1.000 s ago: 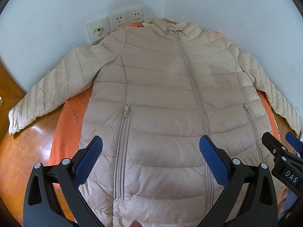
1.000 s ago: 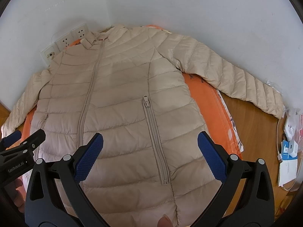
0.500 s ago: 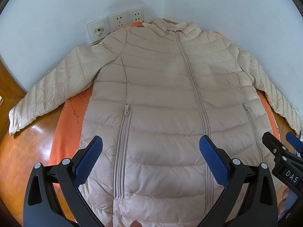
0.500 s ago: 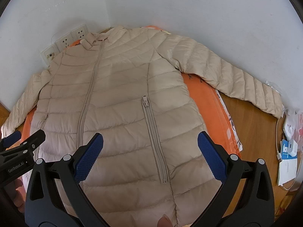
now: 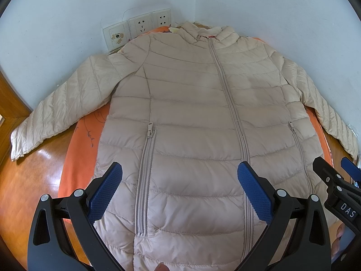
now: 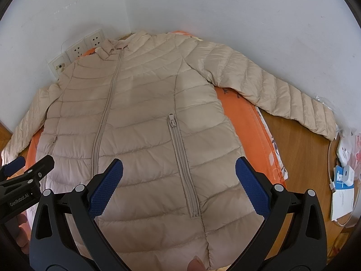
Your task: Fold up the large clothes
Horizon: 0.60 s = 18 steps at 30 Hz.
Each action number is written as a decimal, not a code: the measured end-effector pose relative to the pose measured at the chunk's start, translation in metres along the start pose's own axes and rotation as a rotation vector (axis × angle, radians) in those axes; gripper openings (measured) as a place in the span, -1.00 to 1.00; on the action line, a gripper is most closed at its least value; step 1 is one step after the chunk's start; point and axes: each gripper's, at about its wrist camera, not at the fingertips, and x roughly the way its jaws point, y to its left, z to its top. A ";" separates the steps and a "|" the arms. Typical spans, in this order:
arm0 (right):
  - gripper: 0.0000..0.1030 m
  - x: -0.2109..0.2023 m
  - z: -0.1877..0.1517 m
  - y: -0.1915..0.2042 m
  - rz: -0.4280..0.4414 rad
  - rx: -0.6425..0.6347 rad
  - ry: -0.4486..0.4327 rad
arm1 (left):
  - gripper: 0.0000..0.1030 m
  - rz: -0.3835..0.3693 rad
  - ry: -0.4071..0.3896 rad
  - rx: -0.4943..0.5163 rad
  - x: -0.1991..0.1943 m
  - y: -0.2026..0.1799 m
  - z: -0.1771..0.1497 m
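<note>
Both tools hang above the hem end of the coat with their blue pads spread wide and nothing between them; the left gripper (image 5: 179,188) sits over the panel between the left pocket zip (image 5: 145,178) and the main zip (image 5: 234,122), the right gripper (image 6: 179,185) over the right pocket zip (image 6: 182,169); neither pad touches cloth as far as I can see. The beige puffer coat (image 6: 140,117) lies face up and zipped on an orange cloth (image 6: 243,117) spread on the wooden table (image 6: 300,153); its long axis runs straight away from the fingers, hem at the near edge, collar in the far corner under the wall sockets (image 5: 140,26). The sleeves stretch out sideways: the left sleeve (image 5: 61,110) reaches toward the table's left edge, the right sleeve (image 6: 277,92) toward the right edge, near some cables and papers (image 6: 340,194). By my reckoning each sleeve belongs to the tool on its own side, and each cuff lies well apart from its pads, out and ahead; a fold would likely begin there.
</note>
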 end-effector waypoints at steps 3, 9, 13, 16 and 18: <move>0.93 0.000 0.000 0.001 -0.001 0.000 0.000 | 0.90 0.000 0.000 0.001 0.000 0.000 0.000; 0.93 -0.001 0.002 -0.005 0.001 0.005 -0.005 | 0.90 0.000 -0.001 -0.002 0.000 0.000 0.001; 0.93 -0.002 0.009 -0.021 0.011 0.032 -0.018 | 0.90 0.003 -0.006 -0.008 0.000 0.001 0.003; 0.93 -0.004 0.015 -0.038 0.011 0.054 -0.036 | 0.90 0.003 -0.004 -0.015 0.001 -0.004 0.009; 0.93 -0.004 0.019 -0.055 0.000 0.078 -0.051 | 0.90 0.002 0.001 -0.021 0.003 -0.006 0.012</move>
